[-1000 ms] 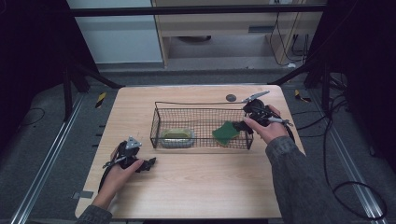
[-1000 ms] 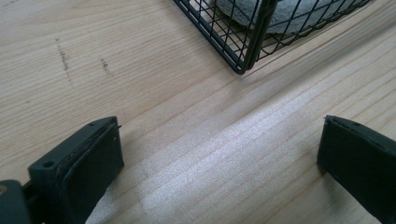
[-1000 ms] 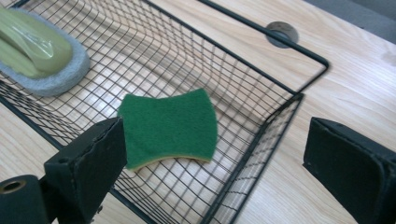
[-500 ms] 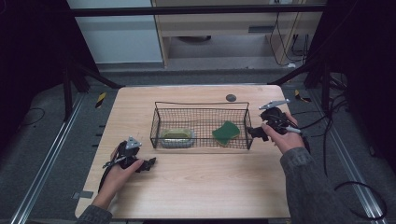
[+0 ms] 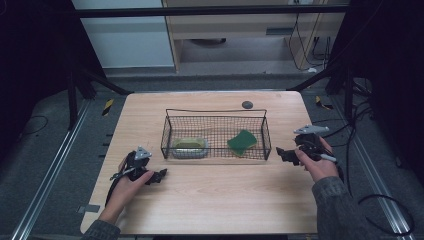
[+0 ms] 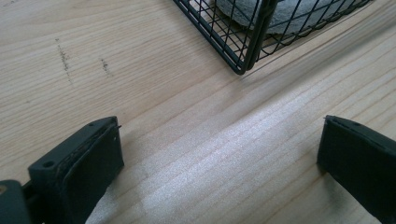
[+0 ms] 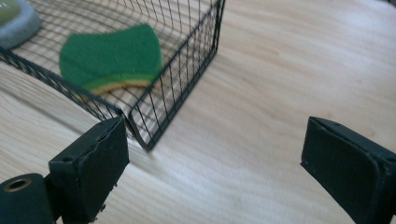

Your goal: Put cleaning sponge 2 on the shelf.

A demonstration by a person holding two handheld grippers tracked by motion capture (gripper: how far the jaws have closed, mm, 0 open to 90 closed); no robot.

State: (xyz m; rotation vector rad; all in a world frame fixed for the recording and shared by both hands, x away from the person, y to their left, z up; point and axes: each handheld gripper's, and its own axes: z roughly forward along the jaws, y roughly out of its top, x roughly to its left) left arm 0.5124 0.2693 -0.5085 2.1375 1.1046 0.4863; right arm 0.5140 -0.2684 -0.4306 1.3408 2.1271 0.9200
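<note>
Since the earlier frames the right gripper has pulled back out of the black wire mesh basket to the right and come down beside it, w/ nothing carried along; the left gripper hasn't budged, resting on the light wood desk near the basket's front-left corner. Both grippers stand spread wide, nothing between the jaws: just bare desk in each gripper view. Risks, as I judge them: the right gripper sits just beside the basket's near corner, so a careless swing or re-approach could knock the wire wall and slide the whole basket, since neither gripper is holding it steady. Any re-grab through the top would need to clear the rim, or a jaw could snag the mesh. The green scouring sponge w/ a yellow underlayer lies inside the basket at its right end, flat or maybe slightly propped toward the wall, can't tell for sure. It has a wavy outline, looks soft and light, prob. easy to squash or tip. At the basket's left end sits a pale grey dish holding a yellowish-green pad, well apart from the sponge.
</note>
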